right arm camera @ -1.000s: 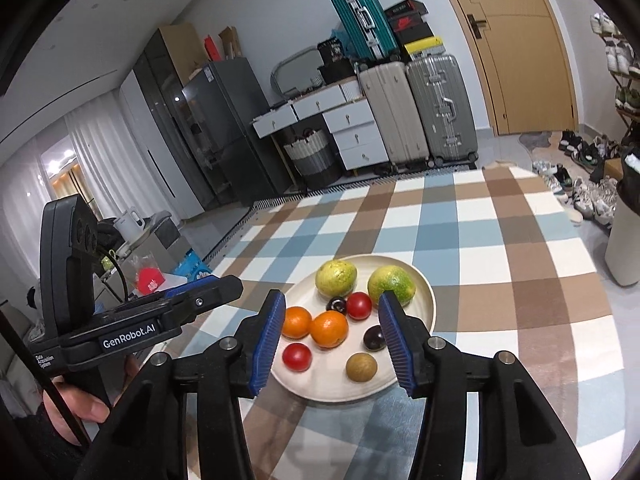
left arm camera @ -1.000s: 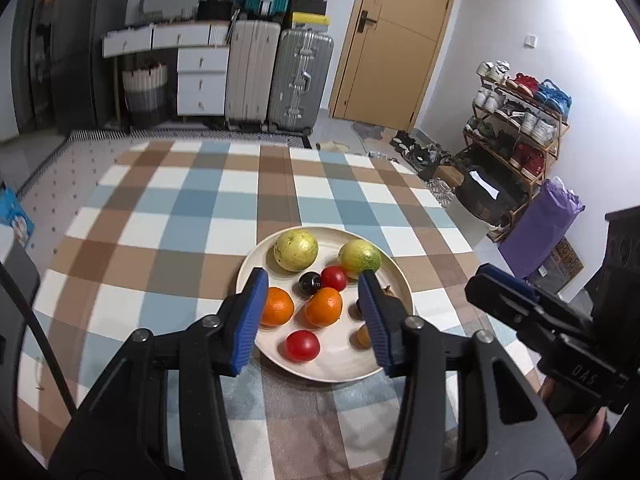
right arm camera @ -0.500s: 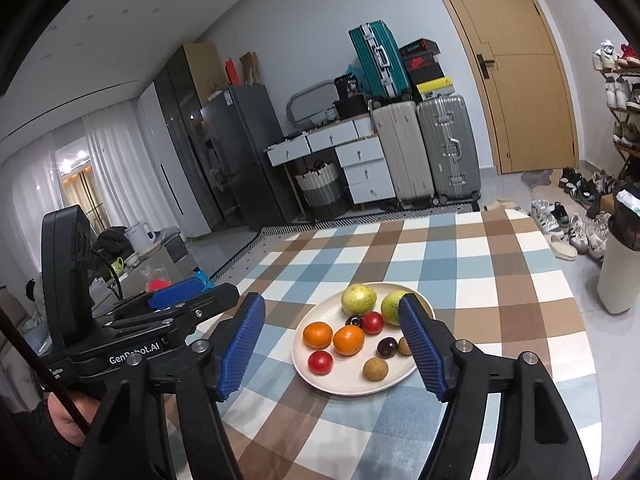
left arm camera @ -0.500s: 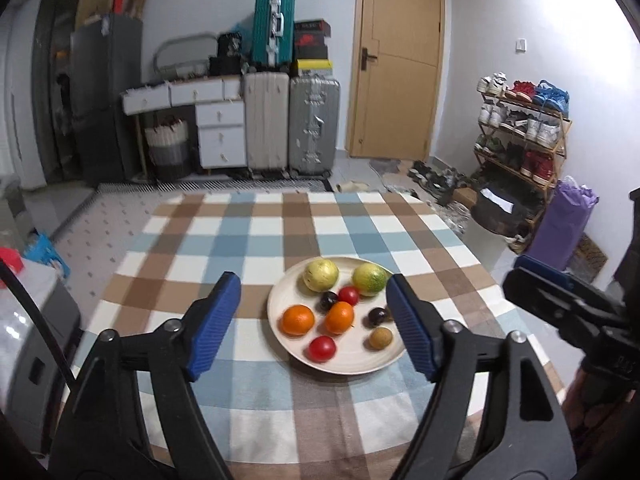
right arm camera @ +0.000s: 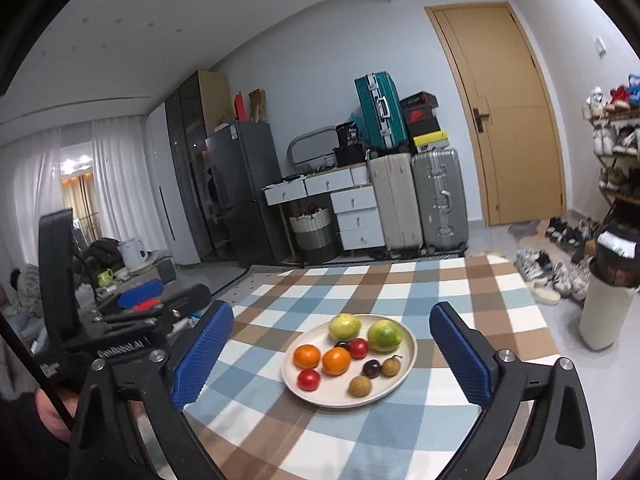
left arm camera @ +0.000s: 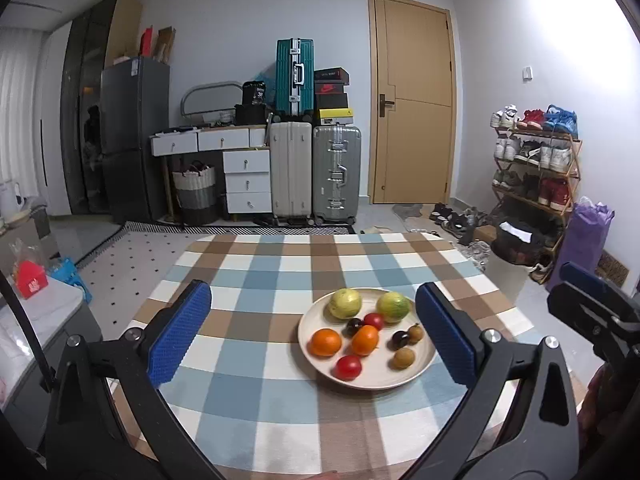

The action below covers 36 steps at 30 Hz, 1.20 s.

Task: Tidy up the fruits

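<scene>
My left gripper hangs over the checked tablecloth, its jaws just spread wide with nothing clamped. The cream plate of fruit sits toward the table's right edge: two oranges, tomatoes, two green-yellow fruits. My right gripper likewise has just opened wide, framing the plate, untouched.

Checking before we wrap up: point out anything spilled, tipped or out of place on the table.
Nothing stands out. All the fruit sits on the plate; none is on the checked tablecloth, which lies flat and shows no spill. Both tools, left and right, are open and empty.
</scene>
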{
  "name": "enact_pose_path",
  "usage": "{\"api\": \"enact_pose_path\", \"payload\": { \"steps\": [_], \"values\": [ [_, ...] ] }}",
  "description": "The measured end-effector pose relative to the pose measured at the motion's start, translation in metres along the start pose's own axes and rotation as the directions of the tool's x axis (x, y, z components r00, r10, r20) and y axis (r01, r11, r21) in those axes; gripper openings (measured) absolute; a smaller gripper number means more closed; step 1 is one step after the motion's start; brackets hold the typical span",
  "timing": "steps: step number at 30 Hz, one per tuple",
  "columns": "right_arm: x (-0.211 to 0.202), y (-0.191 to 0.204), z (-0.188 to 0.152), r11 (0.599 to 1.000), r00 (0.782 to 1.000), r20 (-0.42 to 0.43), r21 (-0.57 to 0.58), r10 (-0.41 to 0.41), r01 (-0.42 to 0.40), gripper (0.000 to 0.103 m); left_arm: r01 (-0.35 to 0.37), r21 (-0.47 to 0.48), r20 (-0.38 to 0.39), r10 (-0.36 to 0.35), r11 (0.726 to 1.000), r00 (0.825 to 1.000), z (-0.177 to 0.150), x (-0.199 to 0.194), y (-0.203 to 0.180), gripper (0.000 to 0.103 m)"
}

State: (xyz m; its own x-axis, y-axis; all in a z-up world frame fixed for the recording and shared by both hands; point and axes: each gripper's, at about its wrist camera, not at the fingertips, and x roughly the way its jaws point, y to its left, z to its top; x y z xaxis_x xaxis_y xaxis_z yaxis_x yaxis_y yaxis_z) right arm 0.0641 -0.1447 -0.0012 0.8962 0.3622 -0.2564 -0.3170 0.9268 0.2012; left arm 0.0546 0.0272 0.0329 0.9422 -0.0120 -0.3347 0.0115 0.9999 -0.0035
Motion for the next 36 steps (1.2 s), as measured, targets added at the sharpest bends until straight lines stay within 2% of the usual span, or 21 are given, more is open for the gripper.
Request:
{"api": "enact_pose_path", "payload": {
  "steps": [4, 8, 21, 27, 36],
  "values": [
    [0.006, -0.005, -0.011, 0.999, 0.999, -0.003, -0.015, -0.036, 0.036, 0.102, -0.046, 0.002, -0.013, 0.046, 0.999, 0.999, -0.012, 0.008, 0.006, 0.102],
    [0.01, -0.013, -0.021, 0.997, 0.998, -0.006, -0.021, -0.068, 0.068, 0.103, -0.049, -0.026, -0.022, 0.049, 0.998, 0.999, -0.027, 0.017, 0.015, 0.102],
    [0.031, -0.03, -0.051, 0.987, 0.99, 0.014, -0.077, -0.139, 0.139, 0.103, -0.063, 0.003, -0.017, 0.063, 0.998, 0.998, -0.067, 0.061, 0.018, 0.102],
    [0.029, -0.035, -0.054, 0.984, 0.985, 0.076, -0.082, -0.152, 0.158, 0.103, -0.073, -0.008, -0.037, 0.072, 0.997, 0.997, -0.079, 0.081, 0.022, 0.102],
    [0.045, -0.03, -0.057, 0.973, 0.981, 0.014, -0.123, -0.196, 0.196, 0.103, -0.077, -0.036, -0.038, 0.076, 0.996, 0.996, -0.086, 0.092, 0.028, 0.102]
  ]
}}
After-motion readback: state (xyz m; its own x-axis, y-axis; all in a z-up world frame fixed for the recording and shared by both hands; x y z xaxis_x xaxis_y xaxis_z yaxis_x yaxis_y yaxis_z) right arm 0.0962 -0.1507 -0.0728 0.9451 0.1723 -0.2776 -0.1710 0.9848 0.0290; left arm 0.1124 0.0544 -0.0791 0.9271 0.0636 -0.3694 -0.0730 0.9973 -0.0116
